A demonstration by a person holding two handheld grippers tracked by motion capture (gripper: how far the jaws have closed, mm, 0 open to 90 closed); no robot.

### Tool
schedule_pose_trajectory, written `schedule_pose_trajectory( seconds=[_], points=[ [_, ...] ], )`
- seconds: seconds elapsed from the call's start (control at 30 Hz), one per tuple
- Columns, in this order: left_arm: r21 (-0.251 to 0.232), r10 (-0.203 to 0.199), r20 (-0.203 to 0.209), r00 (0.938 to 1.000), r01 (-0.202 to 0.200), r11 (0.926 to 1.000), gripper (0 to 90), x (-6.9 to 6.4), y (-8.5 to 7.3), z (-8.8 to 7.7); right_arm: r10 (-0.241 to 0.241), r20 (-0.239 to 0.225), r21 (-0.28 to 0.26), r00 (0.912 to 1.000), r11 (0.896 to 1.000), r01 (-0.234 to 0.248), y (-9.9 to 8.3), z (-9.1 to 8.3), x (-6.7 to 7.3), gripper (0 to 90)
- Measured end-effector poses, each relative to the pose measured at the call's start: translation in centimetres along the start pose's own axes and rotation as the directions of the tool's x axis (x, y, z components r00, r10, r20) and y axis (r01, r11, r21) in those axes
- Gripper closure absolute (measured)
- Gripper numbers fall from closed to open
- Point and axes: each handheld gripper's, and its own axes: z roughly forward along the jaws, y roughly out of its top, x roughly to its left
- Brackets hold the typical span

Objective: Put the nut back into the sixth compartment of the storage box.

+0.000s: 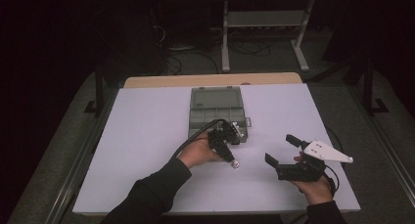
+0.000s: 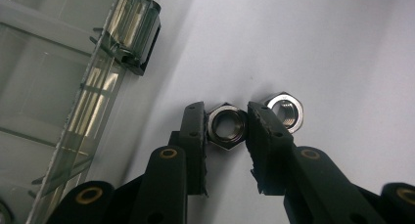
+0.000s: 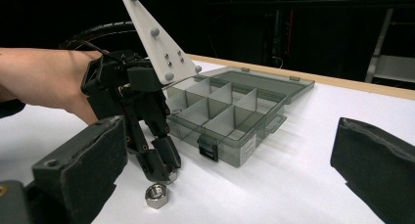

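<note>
Two hex nuts lie on the tabletop [image 2: 342, 48] in the left gripper view; left gripper [image 2: 226, 126] fingers clench one nut [image 2: 225, 125], second nut [image 2: 284, 111] just outside; right gripper view shows compartment box [image 3: 235, 116] close behind, right gripper [image 3: 230, 155] fingers spread, empty; high view places right gripper well apart.

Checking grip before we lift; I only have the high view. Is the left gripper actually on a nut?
Observer: Yes. In the left gripper view the left gripper has its pads pressed on opposite flats of one hex nut.
Operator: Any other nuts nearby?
Observer: A second nut lies on the table just outside one jaw.
Operator: Is the box open?
Observer: The right gripper view shows the compartment box with its lid open; the compartments facing the camera look empty.
Operator: Right gripper?
Observer: The right gripper is open, with nothing between its jaws.
</note>
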Motion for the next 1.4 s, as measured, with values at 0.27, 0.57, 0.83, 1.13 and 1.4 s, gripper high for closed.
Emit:
schedule_pose_trajectory(
  seconds=[0.27,0.57,0.83,1.13,1.4],
  points=[
    [-0.01,-0.015,0.012,0.9998,0.015,0.9998,70.9,0.2,-0.1,-0.2,0.004,0.0,0.0,1.0,1.0,-0.004,0.0,0.0,0.0,0.0],
    [-0.016,-0.01,0.014,0.9998,0.01,0.9998,70.9,0.2,-0.1,-0.6,0.004,0.001,0.0,1.0,1.0,-0.004,0.0,0.0,0.0,0.0],
    [-0.028,-0.014,0.021,0.9997,0.014,0.9995,70.9,0.3,-0.2,-1.4,0.004,0.0,0.001,1.0,1.0,-0.004,0.0,0.0,0.0,0.0],
    [-0.056,-0.011,0.016,0.9998,0.012,0.9984,70.9,0.3,-0.2,-3.0,0.002,0.0,0.002,1.0,1.0,-0.002,0.0,0.0,0.0,0.0],
    [-0.077,-0.016,0.0,0.9999,0.016,0.9969,70.9,0.5,-0.2,-5.0,0.003,0.001,0.001,1.0,1.0,-0.003,0.0,0.0,0.0,0.0]
  ],
)
